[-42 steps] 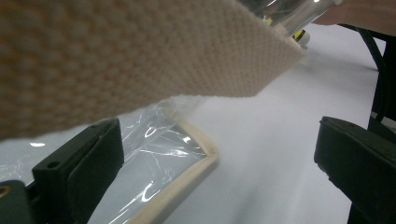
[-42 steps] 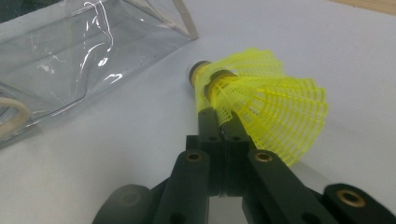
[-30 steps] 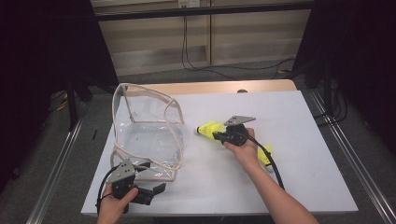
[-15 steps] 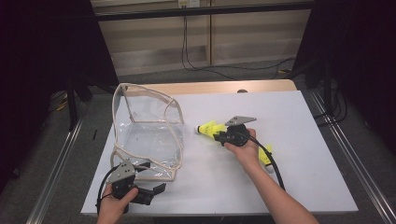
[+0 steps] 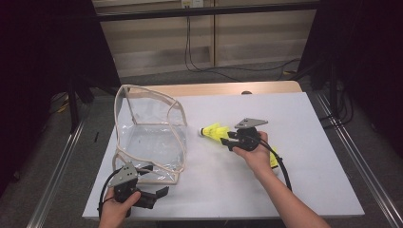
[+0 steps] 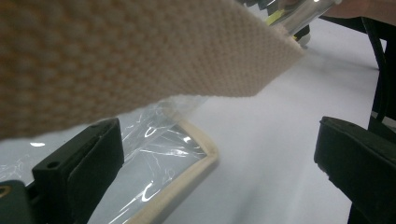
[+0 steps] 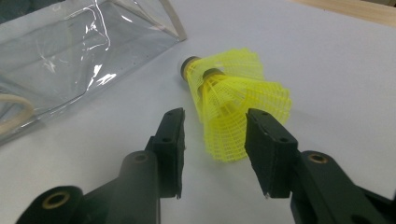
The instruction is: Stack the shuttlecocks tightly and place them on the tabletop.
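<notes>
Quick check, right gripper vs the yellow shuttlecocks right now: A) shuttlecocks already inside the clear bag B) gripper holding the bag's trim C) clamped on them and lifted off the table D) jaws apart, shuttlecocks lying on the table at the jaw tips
D: in the right gripper view the right gripper has its jaws apart, having just been opening, and the yellow shuttlecocks lie on the white table at its tips, outside the clear bag.
</notes>
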{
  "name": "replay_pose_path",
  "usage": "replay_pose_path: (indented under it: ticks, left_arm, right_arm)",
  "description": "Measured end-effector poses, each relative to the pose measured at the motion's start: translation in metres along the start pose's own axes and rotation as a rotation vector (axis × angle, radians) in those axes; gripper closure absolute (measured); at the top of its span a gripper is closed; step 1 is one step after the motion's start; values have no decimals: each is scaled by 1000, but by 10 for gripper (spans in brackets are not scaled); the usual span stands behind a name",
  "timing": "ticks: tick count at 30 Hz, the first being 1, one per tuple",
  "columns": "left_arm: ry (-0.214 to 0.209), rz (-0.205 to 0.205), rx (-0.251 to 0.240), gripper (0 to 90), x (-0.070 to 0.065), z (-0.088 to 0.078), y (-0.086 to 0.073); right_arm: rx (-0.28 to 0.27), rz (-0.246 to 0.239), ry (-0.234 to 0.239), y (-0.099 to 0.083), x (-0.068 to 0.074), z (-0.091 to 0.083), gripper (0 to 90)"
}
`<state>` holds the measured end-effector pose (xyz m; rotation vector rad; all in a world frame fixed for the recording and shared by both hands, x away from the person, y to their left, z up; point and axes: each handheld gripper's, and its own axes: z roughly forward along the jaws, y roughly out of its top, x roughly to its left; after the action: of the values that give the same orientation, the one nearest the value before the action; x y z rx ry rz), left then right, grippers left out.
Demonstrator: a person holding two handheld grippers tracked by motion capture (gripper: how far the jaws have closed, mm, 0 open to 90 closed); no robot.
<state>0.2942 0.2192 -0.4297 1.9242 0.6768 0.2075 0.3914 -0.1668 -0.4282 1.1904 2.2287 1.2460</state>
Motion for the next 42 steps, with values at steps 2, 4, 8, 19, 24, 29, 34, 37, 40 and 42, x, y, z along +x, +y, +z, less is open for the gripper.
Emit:
replay_pose_path:
  ticks: [2, 4, 8, 19, 24, 29, 34, 37, 40, 42]
  left_arm:
    - [1, 0, 0, 15, 0, 0, 0]
    - [0, -1, -1, 15, 0, 0, 0]
    - [0, 0, 0, 15, 0, 0, 0]
    - [1, 0, 0, 15, 0, 0, 0]
    - [1, 1, 0, 15, -1, 0, 0]
    - [2, 0, 0, 15, -1, 0, 0]
    - [1, -2, 0, 15, -1, 0, 0]
    - [2, -2, -1, 15, -1, 0, 0]
    - [3, -2, -1, 15, -1, 0, 0]
    - [3, -3, -2, 15, -1, 0, 0]
  right_arm:
    - [-2, -6, -5, 1, 0, -5, 560]
    - [-3, -2, -8, 2, 0, -9, 526]
    - [3, -5, -13, 3, -1, -17, 472]
    - [-6, -12, -11, 0, -2, -30, 398]
    - [0, -29, -11, -1, -2, -35, 356]
    - [-12, -21, -9, -1, -5, -42, 323]
    - [-17, -17, -14, -3, -8, -49, 275]
    - [-19, -3, -14, -6, -11, -52, 247]
    - [-23, 5, -15, -8, -14, -56, 229]
    - [-17, 11, -17, -10, -16, -59, 208]
